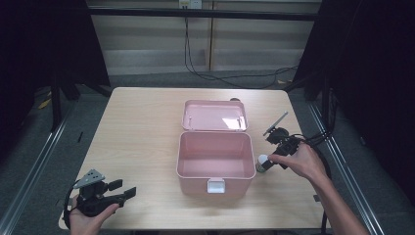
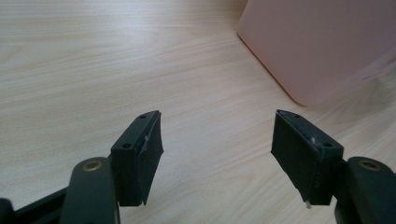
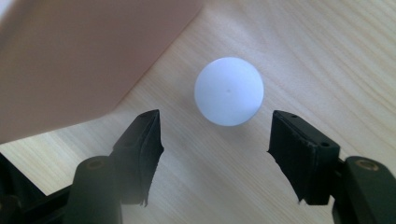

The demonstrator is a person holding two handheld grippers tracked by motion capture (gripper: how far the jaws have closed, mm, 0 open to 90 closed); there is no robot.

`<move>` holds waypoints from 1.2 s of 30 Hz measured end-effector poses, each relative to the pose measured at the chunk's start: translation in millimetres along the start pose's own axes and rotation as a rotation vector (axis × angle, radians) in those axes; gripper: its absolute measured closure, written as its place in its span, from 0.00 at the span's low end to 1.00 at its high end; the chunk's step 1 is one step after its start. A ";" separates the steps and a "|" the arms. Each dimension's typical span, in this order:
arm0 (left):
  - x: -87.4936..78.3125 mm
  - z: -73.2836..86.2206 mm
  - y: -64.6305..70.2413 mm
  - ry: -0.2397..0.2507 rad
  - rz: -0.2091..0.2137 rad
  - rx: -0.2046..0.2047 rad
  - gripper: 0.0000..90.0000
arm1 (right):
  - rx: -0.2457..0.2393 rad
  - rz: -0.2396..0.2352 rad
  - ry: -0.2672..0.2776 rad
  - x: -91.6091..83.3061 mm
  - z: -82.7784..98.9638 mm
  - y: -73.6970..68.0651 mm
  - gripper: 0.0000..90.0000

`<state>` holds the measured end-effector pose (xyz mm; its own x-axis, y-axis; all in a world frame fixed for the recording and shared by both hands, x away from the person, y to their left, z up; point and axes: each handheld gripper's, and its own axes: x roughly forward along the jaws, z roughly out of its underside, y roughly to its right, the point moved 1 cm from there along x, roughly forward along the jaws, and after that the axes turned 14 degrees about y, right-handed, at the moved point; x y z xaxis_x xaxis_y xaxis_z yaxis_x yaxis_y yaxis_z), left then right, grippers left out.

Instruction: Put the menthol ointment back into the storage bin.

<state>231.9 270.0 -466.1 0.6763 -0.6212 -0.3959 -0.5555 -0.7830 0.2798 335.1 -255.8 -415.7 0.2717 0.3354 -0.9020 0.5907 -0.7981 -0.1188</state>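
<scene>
1. Nearest your side, off the pink box's (image 1: 214,166) front-left corner, your left gripper (image 1: 121,191) rests low over the table (image 1: 142,127), jaws spread wide with bare wood between them. In the left gripper view only a corner of the box wall (image 2: 322,46) looms ahead. This hand looks parked.

2. Just beside the box's right wall, your right gripper (image 1: 272,157) is bearing down on the white-capped bottle (image 1: 263,161). In the right gripper view its round white cap (image 3: 229,91) sits just beyond the parted jaws, centred between them and untouched.

3. Step in hand, as I read it: you're lining up the grasp, not yet closing. Next move calls for easing forward until the pads flank the cap, squeezing, then lifting clear of the rim and across into the box. Mind that wall; the bottle stands close to it.

4. Behind the box's cavity, its lid (image 1: 214,115) lies thrown back, flat on the table.

5. Count: one box, open with nothing visible inside; one lid; one bottle; two grippers, both open.
</scene>
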 end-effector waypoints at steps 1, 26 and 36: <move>0.1 0.1 -0.1 0.000 -0.001 -0.001 0.37 | 0.004 0.005 0.002 1.0 -1.0 1.0 0.38; 0.0 0.4 0.5 -0.001 0.000 0.001 0.38 | 0.017 -0.007 -0.095 28.7 -20.3 8.2 0.46; -0.1 0.8 0.3 0.000 0.001 -0.002 0.38 | 0.014 -0.005 -0.121 44.5 -22.0 7.5 0.52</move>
<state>231.2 269.9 -466.7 0.6753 -0.6223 -0.3959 -0.5556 -0.7822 0.2819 368.4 -235.8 -447.6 0.1741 0.2774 -0.9448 0.5814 -0.8034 -0.1287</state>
